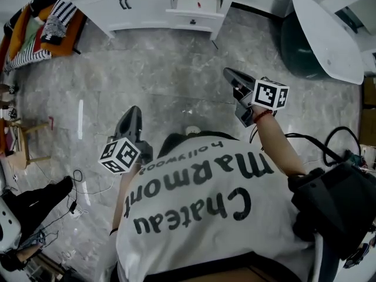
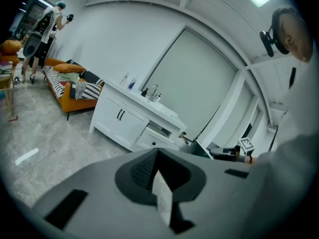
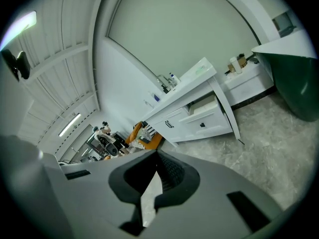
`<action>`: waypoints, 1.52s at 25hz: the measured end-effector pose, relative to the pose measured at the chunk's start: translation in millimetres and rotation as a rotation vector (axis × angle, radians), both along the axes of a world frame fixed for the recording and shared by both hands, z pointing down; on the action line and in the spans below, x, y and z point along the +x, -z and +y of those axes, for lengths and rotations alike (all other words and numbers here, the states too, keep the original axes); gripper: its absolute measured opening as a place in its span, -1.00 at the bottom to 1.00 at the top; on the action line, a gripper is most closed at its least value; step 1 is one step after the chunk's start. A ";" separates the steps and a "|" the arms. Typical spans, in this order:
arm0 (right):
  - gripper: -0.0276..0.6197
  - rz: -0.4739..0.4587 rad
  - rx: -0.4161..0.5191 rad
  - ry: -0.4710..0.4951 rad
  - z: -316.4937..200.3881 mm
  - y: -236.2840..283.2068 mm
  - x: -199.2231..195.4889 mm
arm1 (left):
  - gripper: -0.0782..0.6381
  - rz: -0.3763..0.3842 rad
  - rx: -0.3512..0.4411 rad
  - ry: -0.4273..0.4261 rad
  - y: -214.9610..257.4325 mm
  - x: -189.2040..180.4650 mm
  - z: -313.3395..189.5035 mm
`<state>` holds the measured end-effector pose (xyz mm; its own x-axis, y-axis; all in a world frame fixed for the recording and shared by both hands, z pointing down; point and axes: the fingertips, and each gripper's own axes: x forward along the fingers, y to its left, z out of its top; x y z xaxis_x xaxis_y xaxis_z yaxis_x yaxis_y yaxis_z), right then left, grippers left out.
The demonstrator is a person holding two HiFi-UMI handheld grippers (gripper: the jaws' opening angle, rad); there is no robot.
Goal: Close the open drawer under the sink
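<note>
The white vanity cabinet point(image 1: 147, 7) stands at the far side of the marble floor. Its top drawer point(image 1: 197, 2) on the right is pulled out, above a shut drawer with a dark knob. The same open drawer point(image 2: 158, 131) shows in the left gripper view and, as the drawer point(image 3: 207, 108), in the right gripper view. My left gripper point(image 1: 133, 113) hangs low at the left, well short of the cabinet, jaws together and empty. My right gripper point(image 1: 229, 73) is further forward at the right, also shut and empty, some way from the drawer. Both point toward the vanity.
An orange sofa point(image 1: 41, 28) with striped cushions stands left of the vanity. A dark green tub point(image 1: 302, 49) under a white tabletop point(image 1: 329, 34) is at the right. Cables point(image 1: 76, 181) and a wooden stool point(image 1: 26, 140) lie at the left. A person point(image 2: 45, 24) stands far off.
</note>
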<state>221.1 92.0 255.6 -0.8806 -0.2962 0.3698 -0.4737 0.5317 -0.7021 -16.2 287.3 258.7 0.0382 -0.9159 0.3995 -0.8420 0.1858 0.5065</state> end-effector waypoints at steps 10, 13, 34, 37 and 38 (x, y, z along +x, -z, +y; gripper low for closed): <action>-0.89 -0.006 -0.045 -0.093 -14.7 -12.5 -33.9 | -0.76 0.038 -0.031 -0.068 -1.9 -33.0 -20.4; -0.89 0.001 -0.040 -0.150 -22.6 -8.2 -41.7 | -0.76 0.054 -0.009 -0.147 3.4 -47.4 -50.4; -0.89 0.047 -0.008 -0.371 -60.6 -3.2 -104.2 | -0.76 0.023 -0.006 -0.406 15.8 -146.4 -152.6; -0.89 0.067 0.036 -0.421 -71.0 4.4 -100.8 | -0.76 0.024 0.001 -0.427 14.9 -157.7 -154.3; -0.89 0.066 0.048 -0.434 -74.8 7.3 -102.0 | -0.76 0.021 0.005 -0.431 15.3 -162.1 -156.2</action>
<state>119.1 17.2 248.3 -0.6453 -0.6519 0.3981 -0.7037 0.3046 -0.6419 -178.3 131.0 243.4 0.4254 -0.8166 0.3902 -0.8317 -0.1828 0.5243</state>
